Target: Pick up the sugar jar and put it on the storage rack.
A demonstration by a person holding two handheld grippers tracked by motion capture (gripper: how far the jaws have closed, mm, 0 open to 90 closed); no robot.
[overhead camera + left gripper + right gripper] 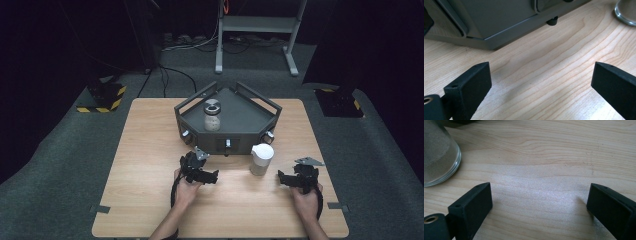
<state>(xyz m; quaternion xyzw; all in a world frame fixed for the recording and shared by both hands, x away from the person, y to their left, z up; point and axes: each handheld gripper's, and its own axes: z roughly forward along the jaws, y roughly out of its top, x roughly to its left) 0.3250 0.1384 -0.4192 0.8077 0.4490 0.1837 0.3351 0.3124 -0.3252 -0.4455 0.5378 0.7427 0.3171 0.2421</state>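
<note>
From the high view, the wooden table (150, 150) carries a dark grey tray (240, 127) with raised rails, and inside it stands a small jar (212, 116) with a grey lid, its contents too small to make out. Just in front of the tray's right corner stands a glass jar with a white lid (261, 159), between the two hands. The left gripper (212, 176) sits near the tray's front edge and the right gripper (281, 178) lies to the right of the white-lidded jar; at this distance their jaws are hard to read. The left gripper view shows its jaws spread wide over bare wood with nothing between them, the tray's wall cut off at the top and the glass jar's base clipped at the upper right corner. The right gripper view likewise shows jaws wide apart and empty, with the jar's rounded glass bottom cropped at the upper left.
</note>
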